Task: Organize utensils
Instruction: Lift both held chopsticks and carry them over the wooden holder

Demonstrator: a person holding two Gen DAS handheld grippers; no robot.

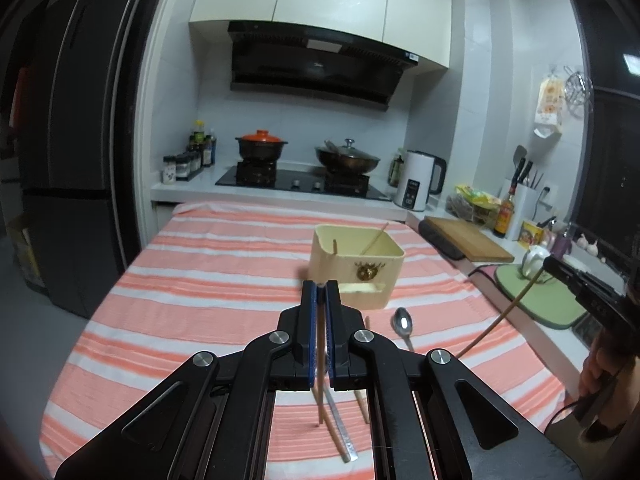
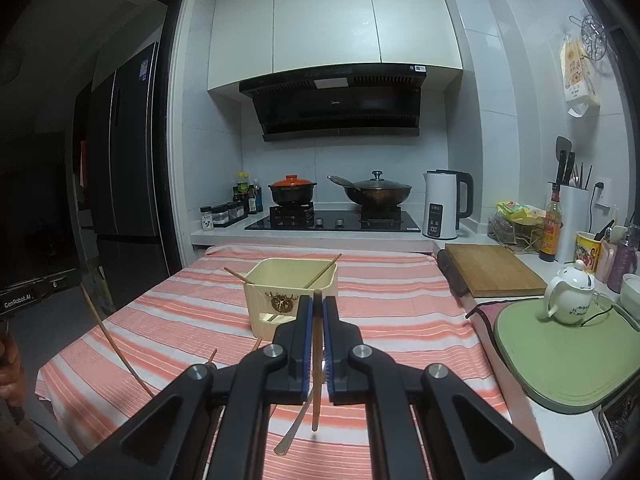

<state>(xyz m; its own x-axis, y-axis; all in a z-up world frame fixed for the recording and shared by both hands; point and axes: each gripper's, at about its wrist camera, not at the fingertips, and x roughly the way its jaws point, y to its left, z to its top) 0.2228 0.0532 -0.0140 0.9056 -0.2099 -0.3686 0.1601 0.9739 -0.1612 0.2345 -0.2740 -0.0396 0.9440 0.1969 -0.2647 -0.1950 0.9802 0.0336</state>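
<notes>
A cream utensil holder (image 1: 356, 268) (image 2: 292, 292) stands on the striped cloth with two chopsticks leaning inside. My left gripper (image 1: 320, 286) is above the cloth just short of the holder, shut on a wooden chopstick (image 1: 319, 380) that hangs down between the pads. My right gripper (image 2: 316, 300) is likewise shut on another chopstick (image 2: 315, 400), which hangs in front of the holder. A metal spoon (image 1: 402, 322) lies on the cloth near the holder, its handle (image 2: 292, 432) running toward me. Loose chopsticks (image 1: 362, 404) (image 2: 212, 356) lie beside it.
The striped table (image 2: 400, 320) butts against a counter with a hob, two pots (image 2: 376, 194) and a white kettle (image 2: 442, 208). At the right are a cutting board (image 2: 492, 270), a teapot (image 2: 570, 292) on a green mat, bottles and a knife block. A dark fridge (image 1: 76, 140) stands left.
</notes>
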